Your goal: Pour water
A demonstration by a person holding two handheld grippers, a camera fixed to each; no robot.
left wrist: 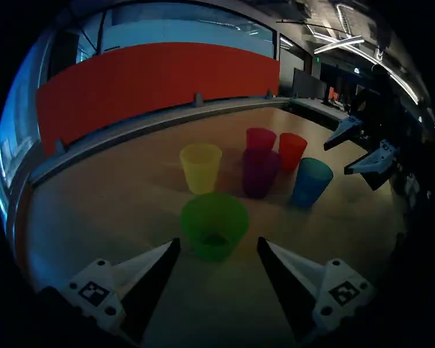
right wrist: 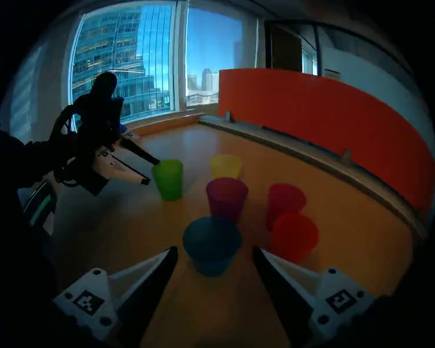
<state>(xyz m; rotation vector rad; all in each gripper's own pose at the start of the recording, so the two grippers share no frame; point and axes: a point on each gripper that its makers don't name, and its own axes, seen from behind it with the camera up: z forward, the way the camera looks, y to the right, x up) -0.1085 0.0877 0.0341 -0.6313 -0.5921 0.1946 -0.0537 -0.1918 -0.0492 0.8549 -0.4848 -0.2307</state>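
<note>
Translucent green cup (left wrist: 214,225), upright, open-topped

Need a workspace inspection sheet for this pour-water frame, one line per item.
Surface: wooden tabletop.
Job's things: six upright cups, clustered: green plastic cup, yellow plastic cup, purple plastic cup, pink plastic cup, red plastic cup, blue plastic cup; water cannot be told.
Clutter: nothing seen.
Grippers: left claw open, facing green plastic cup; right claw open, facing blue plastic cup.
Cables: nothing seen.
Surroundings: orange partition panel, glass windows, ceiling strip lights.
</note>
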